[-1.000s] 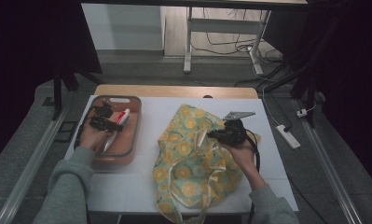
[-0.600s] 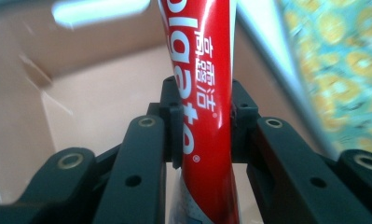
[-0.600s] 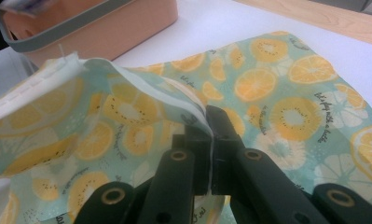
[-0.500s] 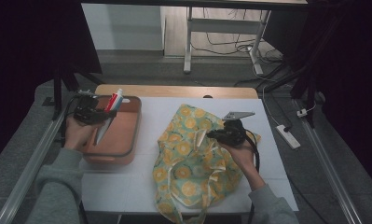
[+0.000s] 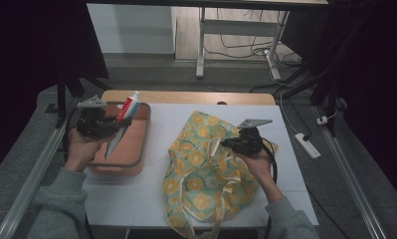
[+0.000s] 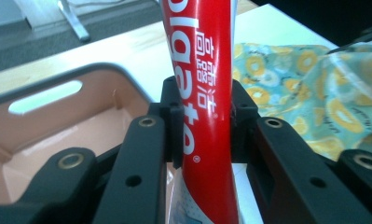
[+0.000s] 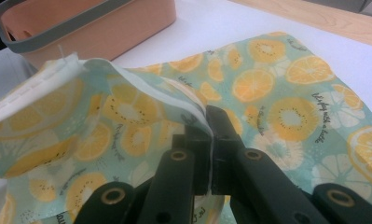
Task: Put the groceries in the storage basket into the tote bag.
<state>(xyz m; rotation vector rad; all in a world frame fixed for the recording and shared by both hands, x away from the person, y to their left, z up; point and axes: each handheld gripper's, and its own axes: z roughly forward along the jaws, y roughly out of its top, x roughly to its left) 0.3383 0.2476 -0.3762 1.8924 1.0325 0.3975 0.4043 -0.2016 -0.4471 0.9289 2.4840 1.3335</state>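
Your left hand-held gripper (image 5: 117,125) is clamped on a red and white toothpaste tube (image 5: 128,106); in the left gripper view its two black jaws press against the tube's (image 6: 204,116) sides, with the white lettering running up between them. In the high view you hold the tube lifted above the salmon-pink plastic bin with a grey rim (image 5: 145,130), which sits at the left of the white-topped desk (image 5: 136,199). The tube tilts, its white cap end up and toward the far edge of the bin, its flat end pointing down toward the bin's inside. Your left hand (image 5: 81,147) grips the tool at the bin's left edge.

Your right hand-held gripper (image 5: 226,144) is closed on the cloth of a mint-green fabric tote bag printed with yellow orange slices (image 5: 198,164). In the right gripper view the jaws pinch a white-stitched hem of the bag (image 7: 127,121), and the edge is raised off the desk so the cloth stands up in a fold to the left of the jaws. The rest of the bag lies spread across the middle of the desk, just beside the bin, with its pale handles trailing toward the near edge. Your right hand (image 5: 255,162) rests over the bag's right side.
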